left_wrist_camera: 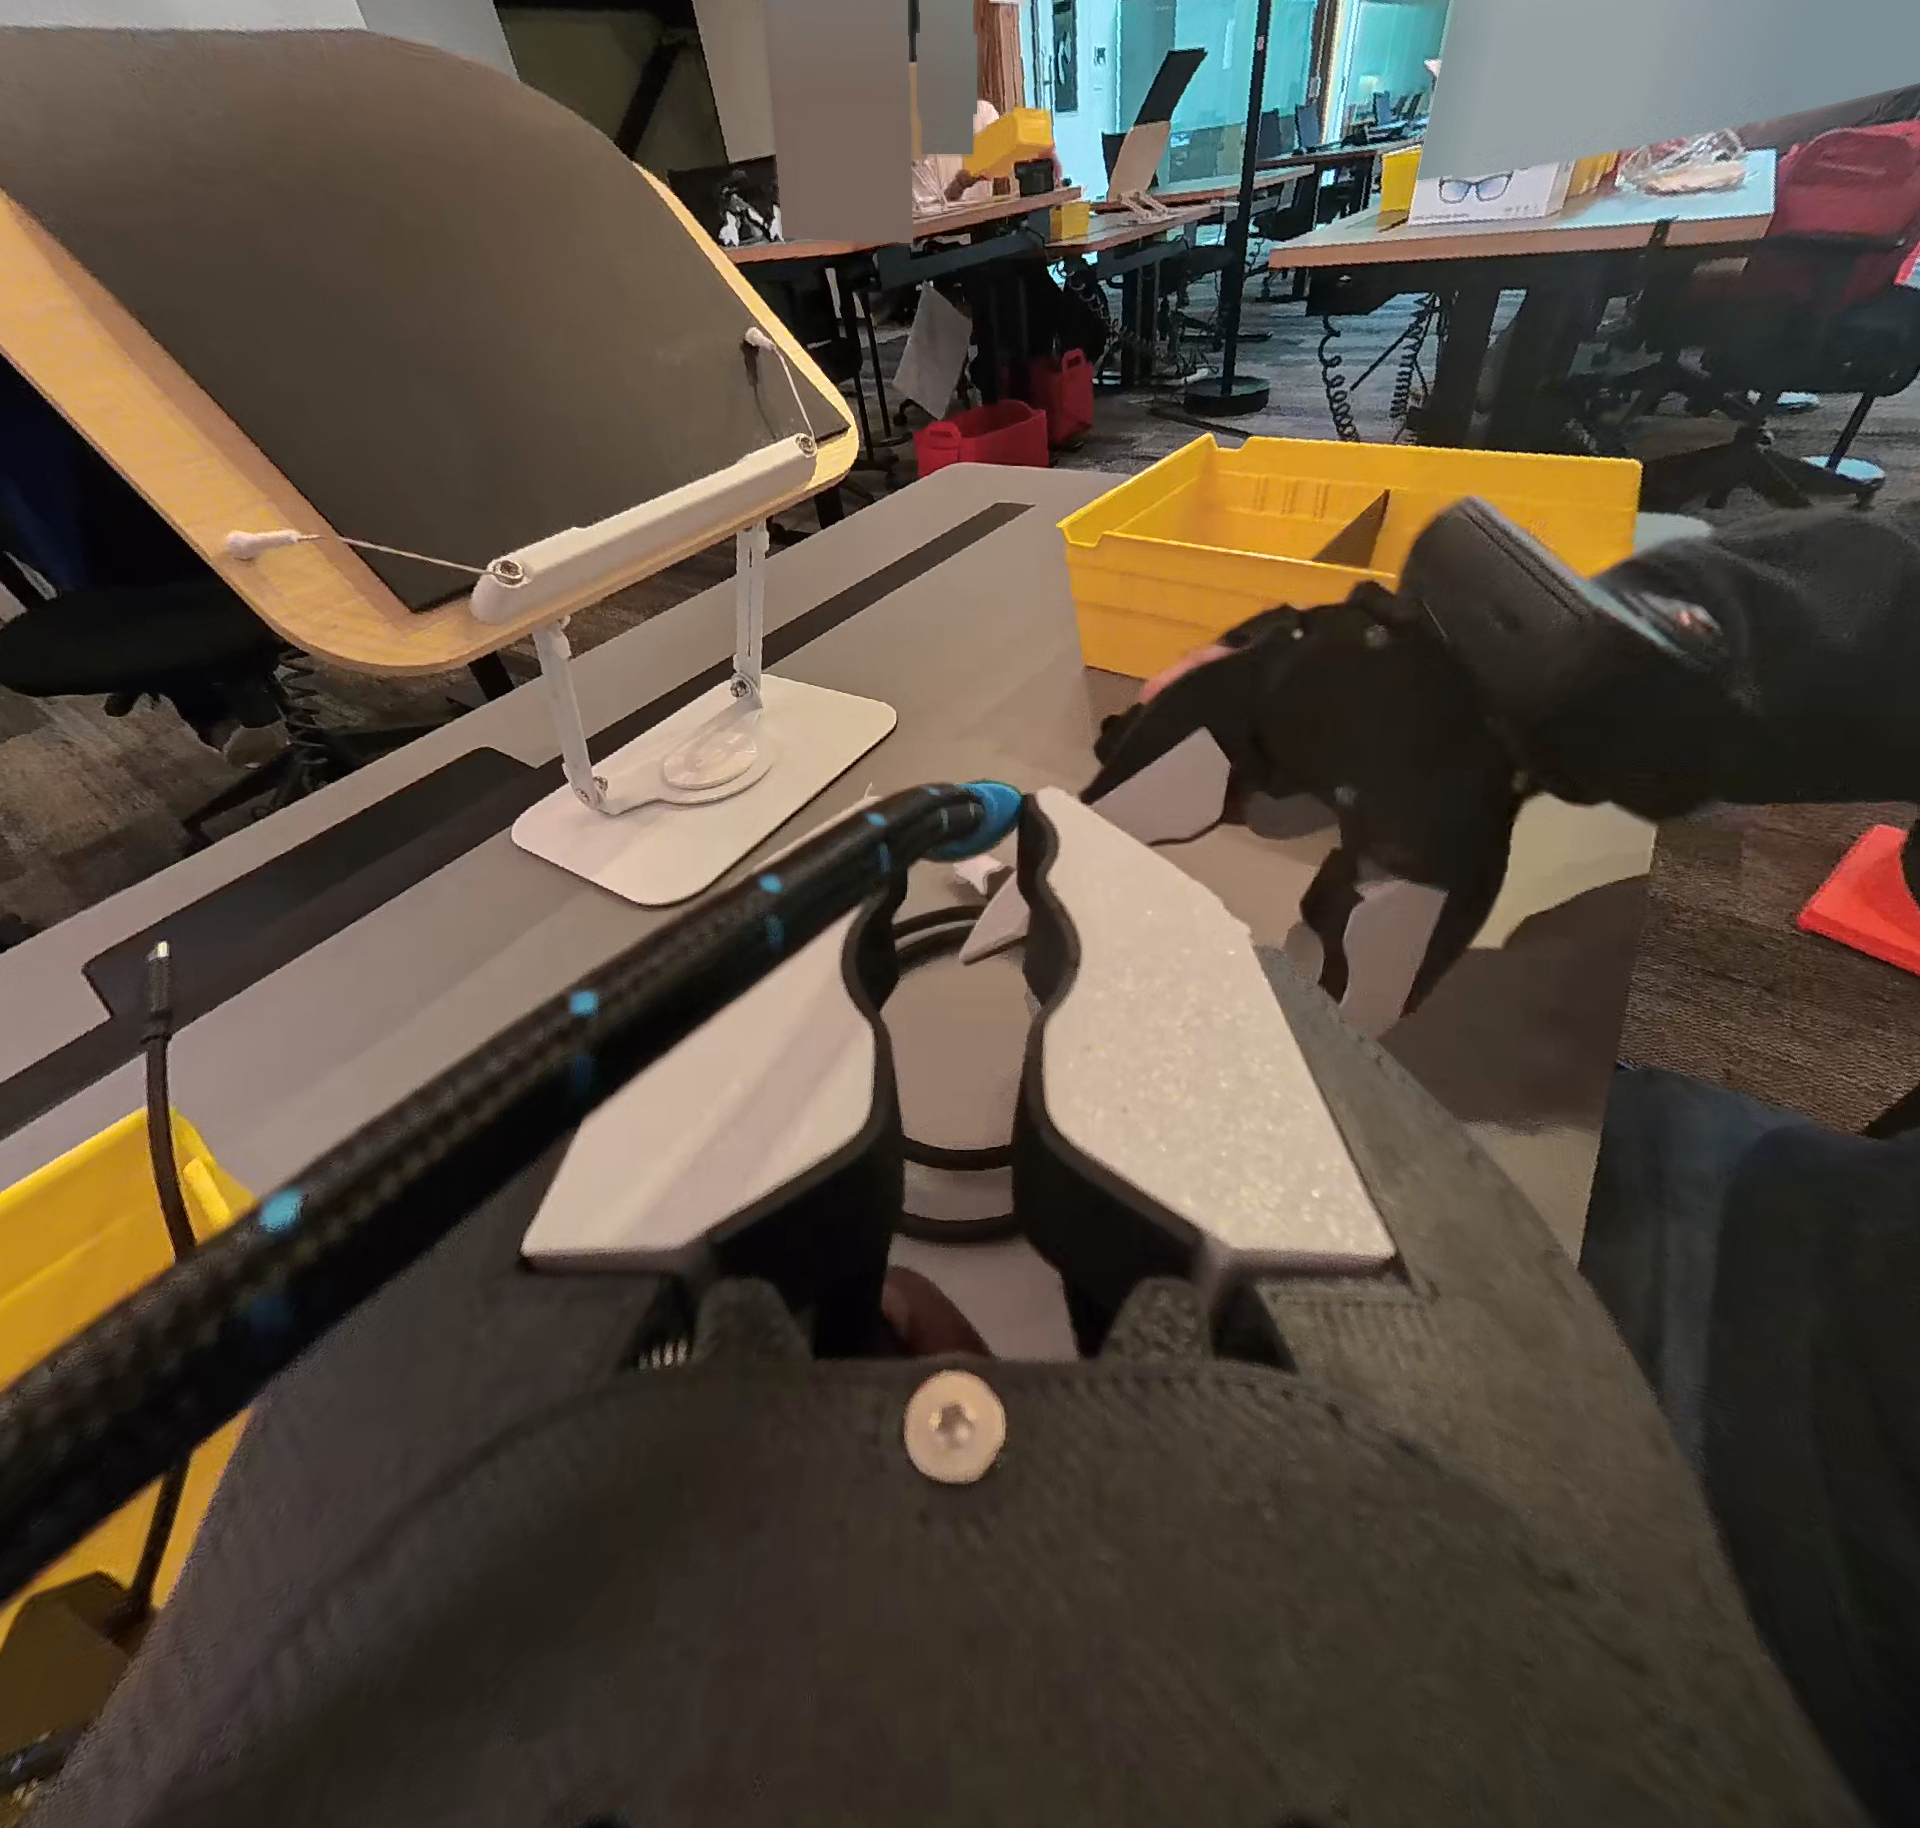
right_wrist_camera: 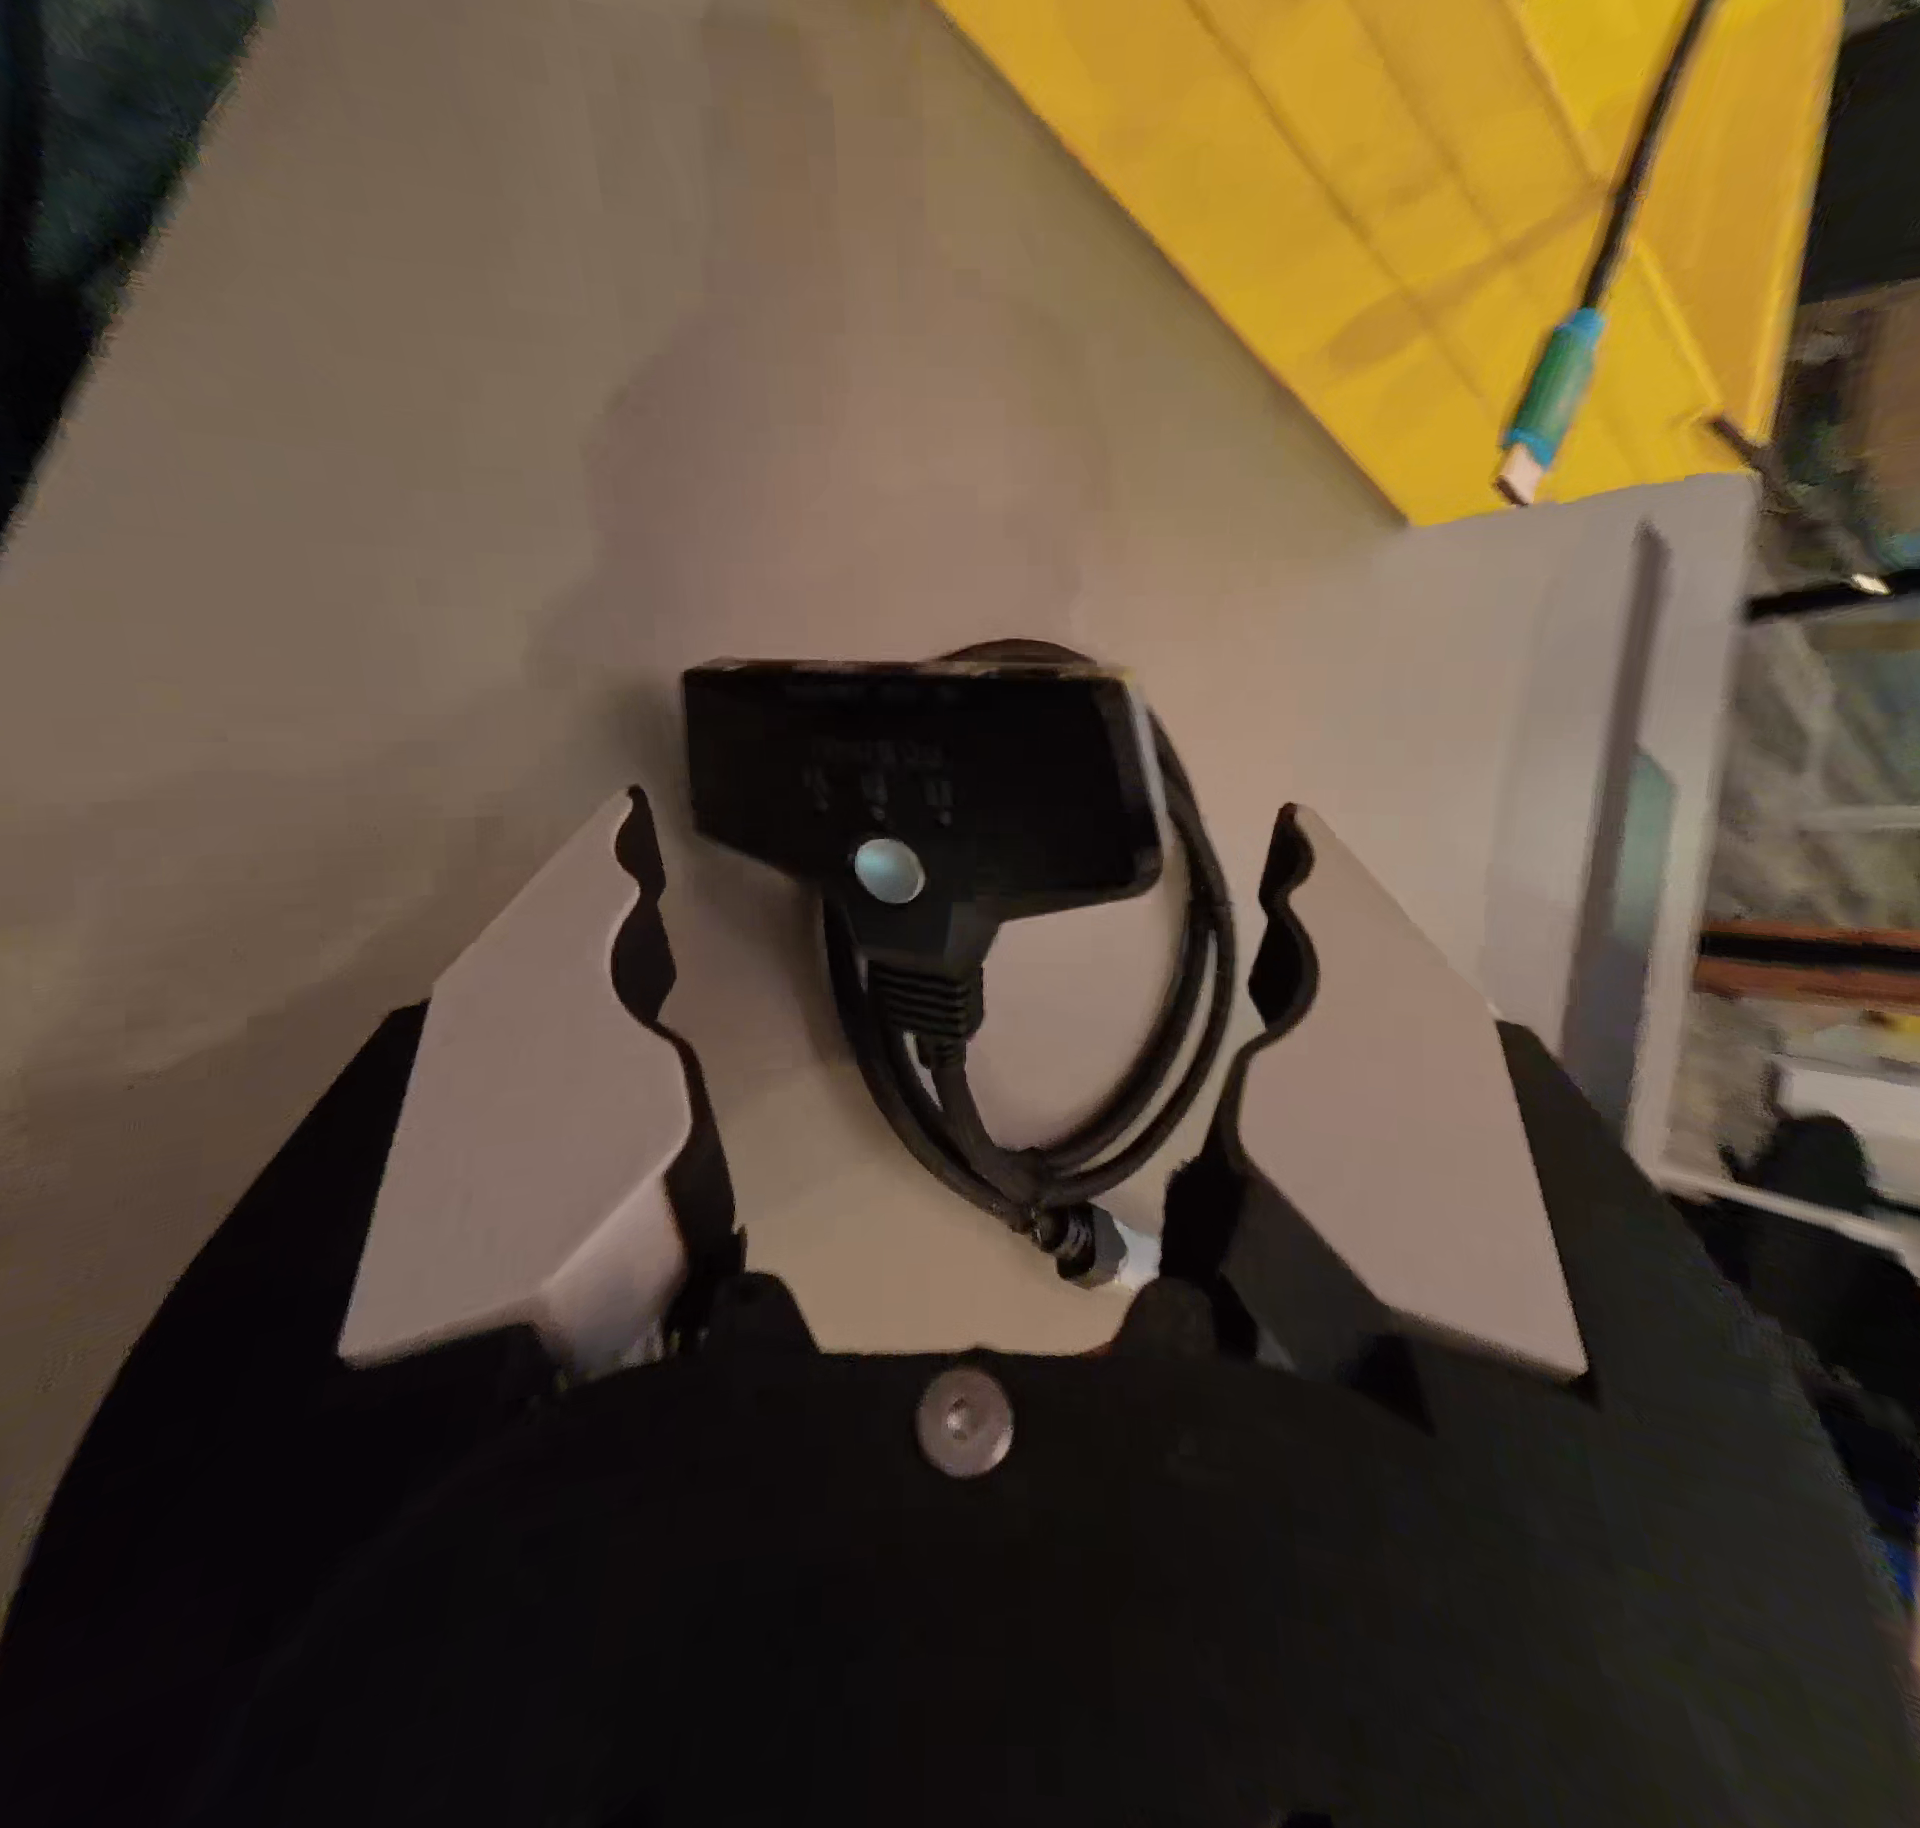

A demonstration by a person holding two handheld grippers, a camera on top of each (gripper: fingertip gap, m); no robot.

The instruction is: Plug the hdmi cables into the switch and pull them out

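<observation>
Surface: grey table (left_wrist_camera: 966, 573) with a dark strip along its far side; open office beyond, with rows of desks, chairs and glass partitions.

Left wrist view, left to right:
- Yellow bin (left_wrist_camera: 73, 1290) at the table's near left edge, a thin black cable rising from it.
- White stand (left_wrist_camera: 717, 791) on the table, carrying a tilted dark board with a wood-coloured rim.
- Braided black HDMI cable (left_wrist_camera: 582, 1040) with blue flecks; its blue plug end lies at the tips of the left gripper (left_wrist_camera: 1003, 822), jaws narrow and clamped on it.
- Second yellow bin (left_wrist_camera: 1340, 531) at the far right corner.
- Right gripper (left_wrist_camera: 1247, 822), held above the table.

Right wrist view only:
- Black switch (right_wrist_camera: 914, 781) with a round button, flat on the table between the tips of the right gripper (right_wrist_camera: 961, 812), jaws wide, touching nothing; its own lead is coiled beside it.
- A blue-green plug (right_wrist_camera: 1548, 396) hanging in front of a yellow bin (right_wrist_camera: 1351, 168), upper right.
</observation>
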